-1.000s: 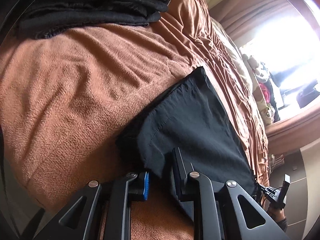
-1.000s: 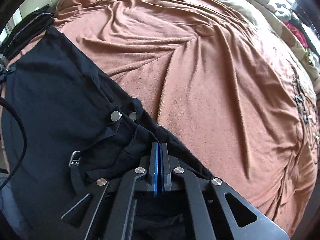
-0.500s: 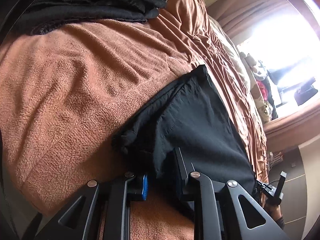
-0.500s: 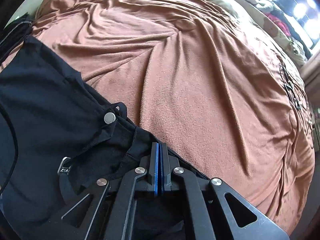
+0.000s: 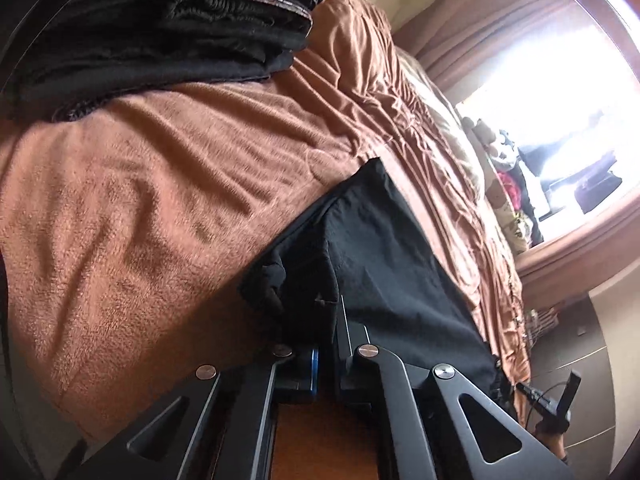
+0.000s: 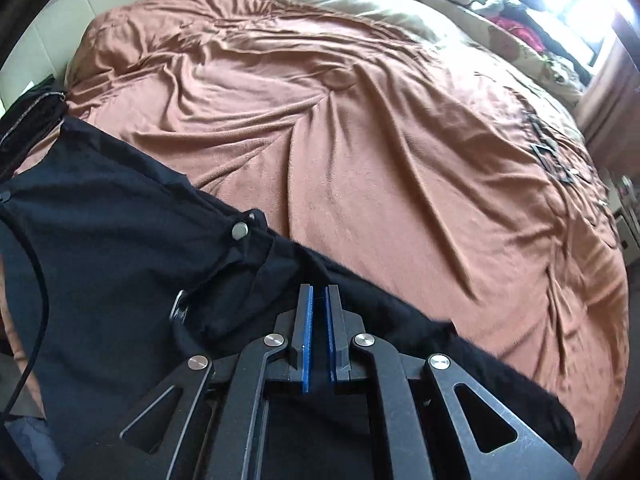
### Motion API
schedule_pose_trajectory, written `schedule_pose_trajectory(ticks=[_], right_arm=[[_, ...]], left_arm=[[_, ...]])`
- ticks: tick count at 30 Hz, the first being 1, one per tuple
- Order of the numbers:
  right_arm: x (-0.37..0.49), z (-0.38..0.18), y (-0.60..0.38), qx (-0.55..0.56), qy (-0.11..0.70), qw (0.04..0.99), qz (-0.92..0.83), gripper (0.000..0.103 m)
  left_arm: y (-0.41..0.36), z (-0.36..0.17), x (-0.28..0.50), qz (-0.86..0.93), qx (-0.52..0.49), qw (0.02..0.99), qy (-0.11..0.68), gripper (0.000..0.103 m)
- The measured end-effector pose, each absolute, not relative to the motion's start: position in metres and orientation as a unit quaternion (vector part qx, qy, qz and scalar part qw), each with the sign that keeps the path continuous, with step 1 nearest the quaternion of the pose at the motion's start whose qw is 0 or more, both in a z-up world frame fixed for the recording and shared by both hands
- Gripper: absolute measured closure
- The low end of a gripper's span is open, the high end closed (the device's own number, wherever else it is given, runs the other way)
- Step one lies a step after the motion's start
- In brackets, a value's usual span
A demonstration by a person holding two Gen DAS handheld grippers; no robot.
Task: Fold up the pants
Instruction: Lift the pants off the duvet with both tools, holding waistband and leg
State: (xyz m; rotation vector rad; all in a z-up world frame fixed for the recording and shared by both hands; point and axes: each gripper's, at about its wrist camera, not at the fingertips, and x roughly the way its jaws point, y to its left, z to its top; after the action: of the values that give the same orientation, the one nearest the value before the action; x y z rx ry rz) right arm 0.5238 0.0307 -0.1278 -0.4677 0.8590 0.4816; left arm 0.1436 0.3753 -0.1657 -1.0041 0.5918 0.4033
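Bed with a rumpled brown blanket, seen from both wrist cameras. The black pants lie on the blanket along its near edge, spread flat from waist to leg, with a metal snap and a small buckle showing near the waistband.

Left tongs: the jaws have just been closing and now clench a bunched fold of the pants at 1 end; the cloth rises from the blanket into the pads.

Right tongs: the 2 blue pads stand close together with only a narrow slit between them, gripping dark pants cloth at the waist end.

Surroundings: a stack of folded dark clothes sits on the blanket beyond the left tongs, well apart from the pants. A black cable crosses the pants at the left of the right-wrist view. Beige bedding and assorted items by a bright window line the far side of the bed.
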Motion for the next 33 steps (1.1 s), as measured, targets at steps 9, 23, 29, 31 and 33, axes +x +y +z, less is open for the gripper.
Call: schedule_pose_trajectory(ticks=[9, 23, 29, 31, 33], right_arm=[[0.468, -0.133, -0.004, -0.146, 0.444, 0.851, 0.241, 0.100], [0.398, -0.121, -0.054, -0.033, 0.443, 0.865, 0.236, 0.100], [0.375, -0.138, -0.041, -0.011, 0.453, 0.862, 0.227, 0.100], [0.371, -0.147, -0.036, -0.005, 0.460, 0.859, 0.226, 0.100], [0.371, -0.156, -0.031, -0.002, 0.468, 0.854, 0.227, 0.100]], left_arm=[[0.377, -0.159, 0.143, 0.168, -0.470, 0.824, 0.267, 0.099], [0.370, -0.113, 0.155, 0.131, -0.447, 0.849, 0.247, 0.100], [0.367, -0.092, 0.160, 0.110, -0.449, 0.856, 0.231, 0.101], [0.367, -0.086, 0.163, 0.105, -0.448, 0.858, 0.228, 0.101], [0.364, -0.077, 0.166, 0.100, -0.443, 0.862, 0.226, 0.101]])
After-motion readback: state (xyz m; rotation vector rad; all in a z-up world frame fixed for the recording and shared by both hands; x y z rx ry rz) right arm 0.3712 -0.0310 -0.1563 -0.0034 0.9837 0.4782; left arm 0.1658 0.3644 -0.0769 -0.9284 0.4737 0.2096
